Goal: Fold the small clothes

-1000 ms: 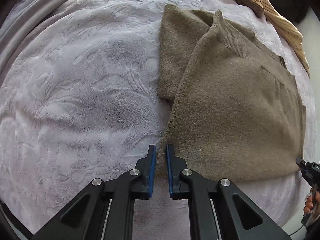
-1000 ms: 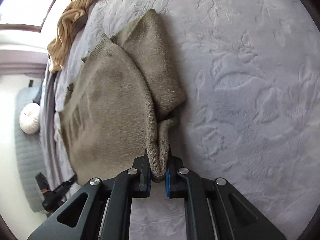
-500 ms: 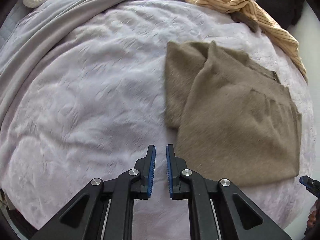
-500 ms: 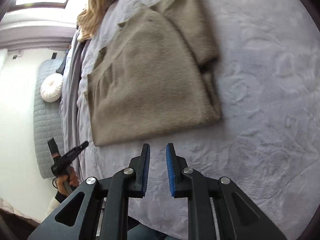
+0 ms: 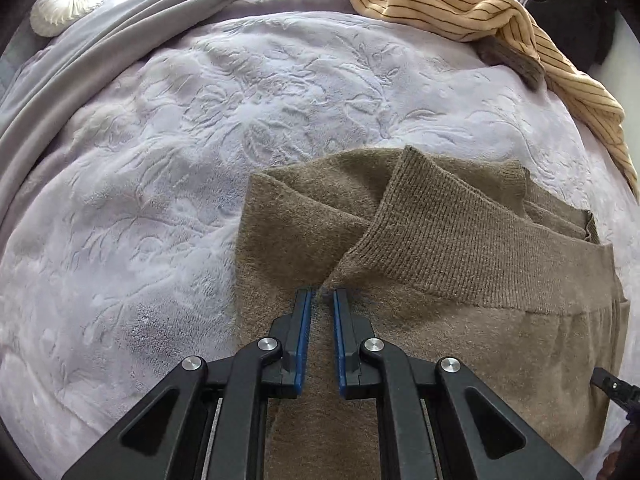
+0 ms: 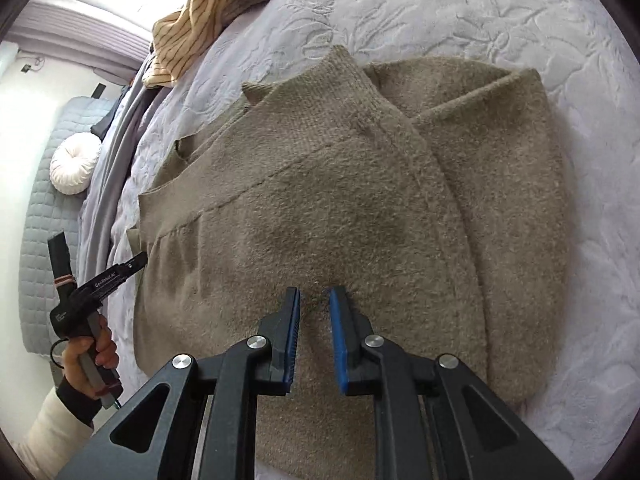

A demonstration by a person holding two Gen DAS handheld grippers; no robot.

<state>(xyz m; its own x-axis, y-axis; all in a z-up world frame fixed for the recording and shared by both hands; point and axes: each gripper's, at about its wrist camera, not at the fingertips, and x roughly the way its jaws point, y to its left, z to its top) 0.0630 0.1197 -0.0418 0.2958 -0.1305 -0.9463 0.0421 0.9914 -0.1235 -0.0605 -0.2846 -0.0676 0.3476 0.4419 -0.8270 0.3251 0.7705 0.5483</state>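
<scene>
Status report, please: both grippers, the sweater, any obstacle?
Left gripper shut, empty. Right gripper shut, empty. Brown sweater half folded on the bed. Nothing blocking.

A lilac embossed bedspread (image 5: 248,128) carries the brown sweater (image 5: 480,320), perhaps half-folded, and striped top (image 5: 460,4).

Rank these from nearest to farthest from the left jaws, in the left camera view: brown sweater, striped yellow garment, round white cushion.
1. Brown sweater: directly under the left gripper.
2. Striped yellow garment: far edge, upper right.
3. Round white cushion: far upper-left corner; roughly as far as the garment.
</scene>
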